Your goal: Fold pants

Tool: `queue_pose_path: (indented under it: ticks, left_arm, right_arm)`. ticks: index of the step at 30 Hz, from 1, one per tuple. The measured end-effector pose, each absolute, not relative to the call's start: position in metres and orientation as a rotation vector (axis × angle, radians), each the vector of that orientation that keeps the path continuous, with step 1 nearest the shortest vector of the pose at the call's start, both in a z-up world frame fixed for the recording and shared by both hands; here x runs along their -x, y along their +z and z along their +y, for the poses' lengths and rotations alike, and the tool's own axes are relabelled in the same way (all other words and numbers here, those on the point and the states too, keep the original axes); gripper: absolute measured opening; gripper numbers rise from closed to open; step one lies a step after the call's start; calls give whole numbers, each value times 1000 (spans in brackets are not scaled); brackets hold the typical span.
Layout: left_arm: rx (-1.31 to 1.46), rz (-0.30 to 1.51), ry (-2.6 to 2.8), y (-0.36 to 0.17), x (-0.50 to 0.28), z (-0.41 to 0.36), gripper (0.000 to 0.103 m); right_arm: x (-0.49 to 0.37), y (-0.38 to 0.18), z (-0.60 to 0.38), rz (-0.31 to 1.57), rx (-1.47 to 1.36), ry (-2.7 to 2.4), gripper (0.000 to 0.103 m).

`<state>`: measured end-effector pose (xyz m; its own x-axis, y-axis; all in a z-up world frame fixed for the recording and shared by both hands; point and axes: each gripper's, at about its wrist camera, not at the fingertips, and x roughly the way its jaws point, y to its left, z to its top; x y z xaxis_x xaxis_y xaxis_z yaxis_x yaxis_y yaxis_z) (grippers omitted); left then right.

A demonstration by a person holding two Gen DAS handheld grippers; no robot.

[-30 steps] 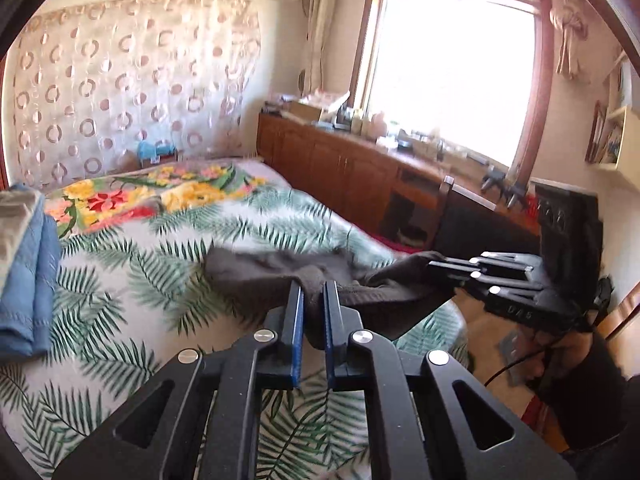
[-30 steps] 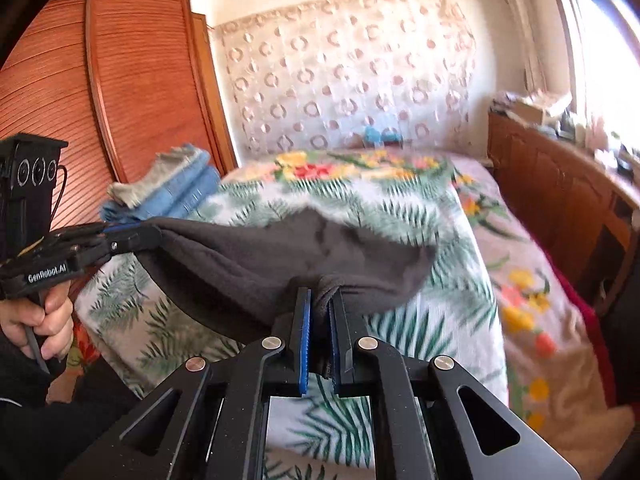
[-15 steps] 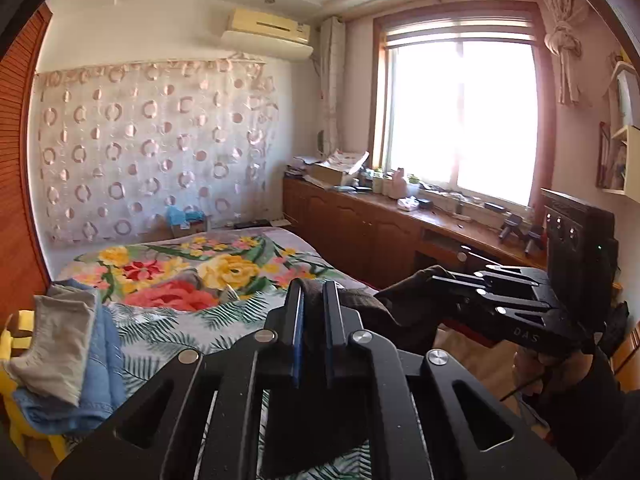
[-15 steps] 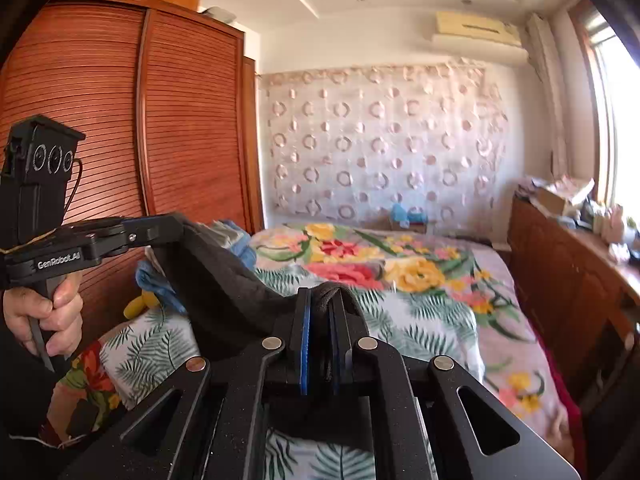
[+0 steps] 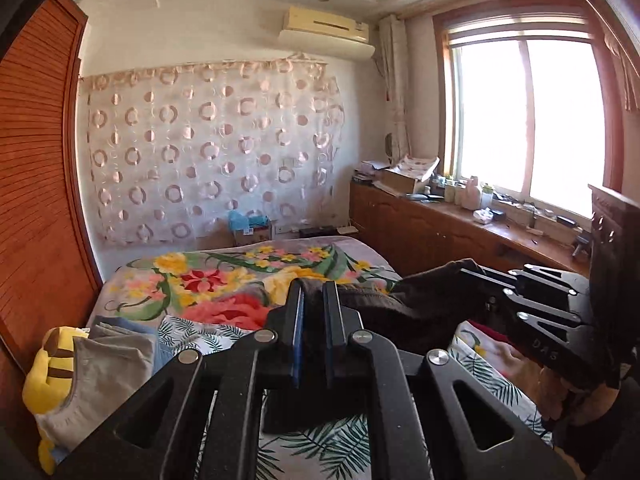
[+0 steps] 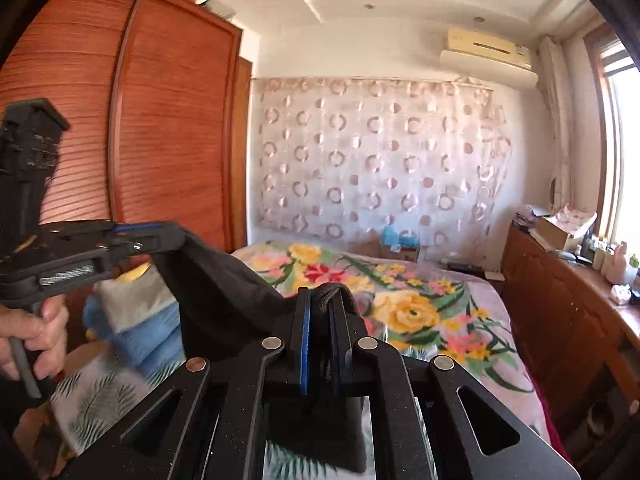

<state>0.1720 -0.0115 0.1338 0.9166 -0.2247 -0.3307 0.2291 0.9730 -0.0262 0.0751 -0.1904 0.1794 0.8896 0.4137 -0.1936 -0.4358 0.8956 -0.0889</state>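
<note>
Dark brown pants hang in the air above the bed, stretched between both grippers. My left gripper is shut on one end of the cloth, which bulges up between its blue pads. My right gripper is shut on the other end of the pants, with a fold poking out over its tips. In the left wrist view the right gripper shows at the right, clamping the fabric. In the right wrist view the left gripper shows at the left, held by a hand. The hanging lower part is hidden behind the gripper bodies.
The bed has a floral blanket and a palm-leaf sheet. Folded grey and blue clothes lie stacked at its left edge beside a yellow plush toy. A wooden wardrobe stands left, a cluttered wooden counter under the window right.
Both grippers have risen, lifting the pants off the bed. The views have tilted up from the sheet toward the back wall and ceiling. Both grips stay shut on the cloth.
</note>
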Motion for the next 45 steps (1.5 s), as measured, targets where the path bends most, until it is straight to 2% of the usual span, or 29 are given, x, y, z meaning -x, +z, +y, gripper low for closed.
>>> queue_pose_path:
  ticks: [4, 10, 15, 25, 28, 30, 31, 33, 35, 44, 45]
  left_arm:
    - [-45, 386, -233, 106, -155, -11, 9]
    - [-71, 539, -282, 28, -112, -15, 9]
    - [-46, 631, -313, -13, -74, -22, 9]
    - [1, 760, -286, -63, -56, -18, 11]
    - [33, 775, -289, -69, -55, -12, 18]
    - [41, 775, -276, -71, -52, -8, 31]
    - [43, 769, -268, -71, -51, -7, 34]
    - [49, 759, -256, -71, -51, -5, 49]
    - [60, 752, -254, -71, -53, -3, 55]
    - [48, 765, -202, -81, -65, -4, 55]
    - [54, 773, -201, -83, -65, -3, 50]
  right_arm:
    - [-91, 165, -182, 205, 100, 460, 8]
    - [-76, 86, -178, 389, 167, 524, 8]
    - [-52, 30, -178, 550, 180, 589, 8]
    - [-29, -7, -177, 660, 185, 603, 8]
    - [-29, -23, -175, 678, 165, 602, 8]
    - [-33, -28, -175, 689, 159, 600, 8]
    - [-36, -31, -176, 691, 157, 599, 8]
    - [-39, -34, -176, 696, 152, 596, 8]
    - [-40, -38, -178, 700, 142, 594, 8]
    - [-42, -46, -183, 703, 109, 587, 8]
    - [-42, -46, -182, 703, 107, 585, 8]
